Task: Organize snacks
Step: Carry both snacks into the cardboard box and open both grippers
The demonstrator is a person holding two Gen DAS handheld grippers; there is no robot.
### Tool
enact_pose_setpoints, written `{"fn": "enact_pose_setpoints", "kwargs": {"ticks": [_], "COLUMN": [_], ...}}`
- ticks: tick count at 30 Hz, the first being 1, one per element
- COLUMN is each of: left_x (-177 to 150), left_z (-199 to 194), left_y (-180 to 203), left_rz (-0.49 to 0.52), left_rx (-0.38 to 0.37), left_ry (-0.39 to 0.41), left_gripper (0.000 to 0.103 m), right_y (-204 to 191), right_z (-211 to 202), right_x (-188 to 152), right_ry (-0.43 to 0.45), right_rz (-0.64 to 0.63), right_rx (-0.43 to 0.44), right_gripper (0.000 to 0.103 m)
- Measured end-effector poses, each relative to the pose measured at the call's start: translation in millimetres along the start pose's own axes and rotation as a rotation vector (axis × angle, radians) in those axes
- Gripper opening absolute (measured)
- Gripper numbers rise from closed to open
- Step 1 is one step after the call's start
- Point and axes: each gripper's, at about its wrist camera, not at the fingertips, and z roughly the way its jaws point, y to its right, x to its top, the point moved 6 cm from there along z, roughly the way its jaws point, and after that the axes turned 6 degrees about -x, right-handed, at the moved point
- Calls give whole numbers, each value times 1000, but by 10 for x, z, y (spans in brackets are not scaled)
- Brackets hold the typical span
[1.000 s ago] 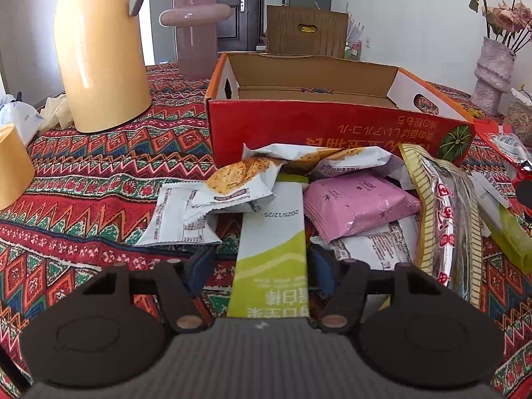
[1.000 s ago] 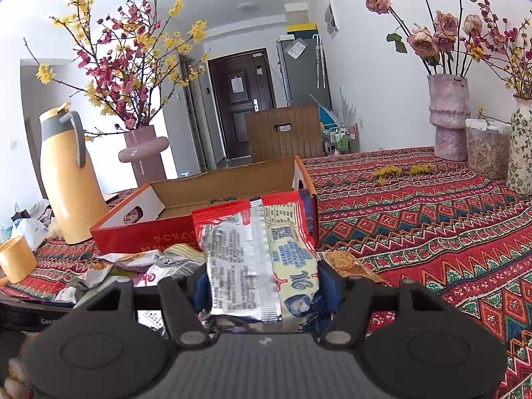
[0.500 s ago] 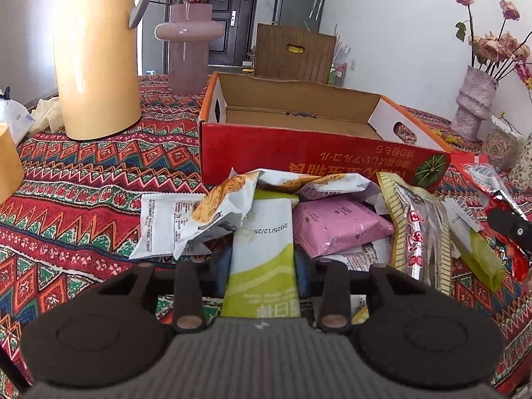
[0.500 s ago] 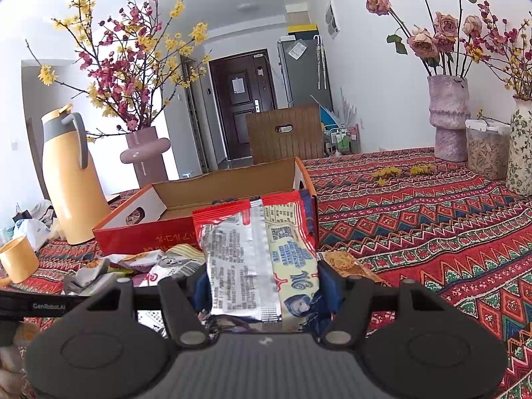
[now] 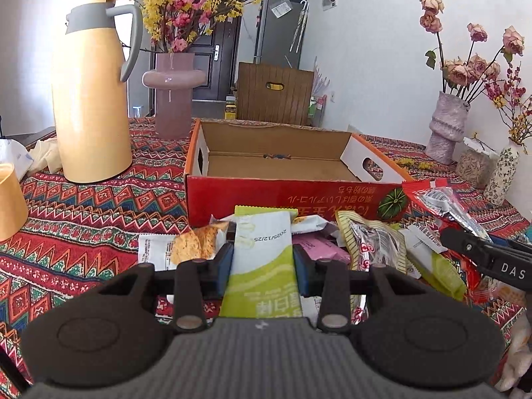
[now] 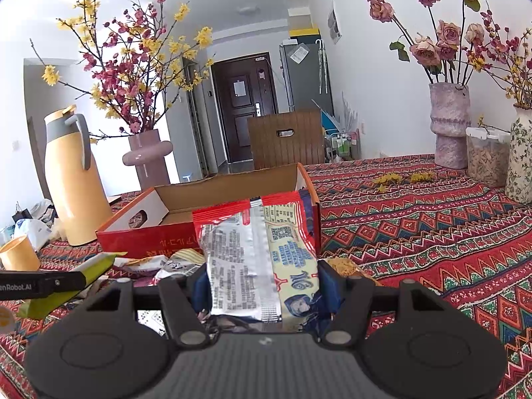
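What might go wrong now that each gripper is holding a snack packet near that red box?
The green-and-white packet is pinched only by its edges in the left gripper, so it might slip or buckle. The red box looks light and empty; bumping its front wall could push it back. The right gripper holds its red packet close beside the left one, so they might collide at the box.

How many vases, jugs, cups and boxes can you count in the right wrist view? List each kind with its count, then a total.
Vases: 3 (pink vase, lavender vase, floral vase)
Thermos jug: 1
Yellow cup: 1
Cardboard box: 1
Total: 6
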Motion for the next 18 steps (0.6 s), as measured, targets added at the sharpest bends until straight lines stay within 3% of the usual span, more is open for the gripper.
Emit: {"fn": "enact_pose_setpoints", "kwargs": {"ticks": [18], "left_x": [543], "left_z": [78], "left_y": [160], "left_rz": [48], "left_rx": [19], "left_ry": [97], "left_gripper": [38], "right_y": [-73], "right_z": [260], "right_x": [441], "right_ry": [73], "right_rz": [-30], "right_rx": [-4], "right_gripper": [63]}}
